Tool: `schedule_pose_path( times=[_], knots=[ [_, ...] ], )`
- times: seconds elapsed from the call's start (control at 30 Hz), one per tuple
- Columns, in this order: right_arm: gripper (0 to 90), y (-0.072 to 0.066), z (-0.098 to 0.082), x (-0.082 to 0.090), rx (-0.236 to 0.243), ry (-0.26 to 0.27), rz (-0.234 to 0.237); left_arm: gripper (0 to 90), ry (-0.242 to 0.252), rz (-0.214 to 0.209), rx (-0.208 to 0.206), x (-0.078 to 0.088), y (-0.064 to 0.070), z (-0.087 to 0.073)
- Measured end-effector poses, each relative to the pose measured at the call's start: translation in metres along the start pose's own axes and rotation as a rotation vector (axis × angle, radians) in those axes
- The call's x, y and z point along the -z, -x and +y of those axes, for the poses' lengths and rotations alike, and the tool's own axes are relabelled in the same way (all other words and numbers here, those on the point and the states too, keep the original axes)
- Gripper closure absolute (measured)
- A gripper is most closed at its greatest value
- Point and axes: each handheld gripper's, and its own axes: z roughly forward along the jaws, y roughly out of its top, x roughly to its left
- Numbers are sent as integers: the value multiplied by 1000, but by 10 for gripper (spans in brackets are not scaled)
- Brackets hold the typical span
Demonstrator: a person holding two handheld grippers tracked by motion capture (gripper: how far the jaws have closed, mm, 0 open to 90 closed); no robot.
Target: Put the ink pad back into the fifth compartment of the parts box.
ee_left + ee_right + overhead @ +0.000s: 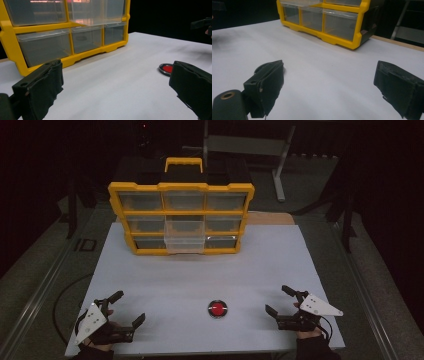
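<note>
Left gripper and right gripper rest wide open and empty at the table's near edge, flanking the red disc; the organizer's middle drawer stands pulled out, presumably to receive it.

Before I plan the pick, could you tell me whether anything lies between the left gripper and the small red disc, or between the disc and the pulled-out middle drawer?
Nothing visible does. Bare white table separates the left gripper from the red disc, and likewise the disc from the open drawer of the yellow organizer.
</note>
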Motion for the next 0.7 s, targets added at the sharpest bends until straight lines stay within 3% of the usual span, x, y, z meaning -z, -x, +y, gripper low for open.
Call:
schedule_pose_path(
  times=[0.1,0.2,0.7],
  knots=[
    [94,0,0,0,-1,-4,13,2,1,1,-1,0,0,0],
    [93,0,2,0,27,-21,2,2,5,0,-2,1,1,0],
    [87,-5,1,1,36,-41,1,2,14,-9,2,2,0,0]
  ],
)
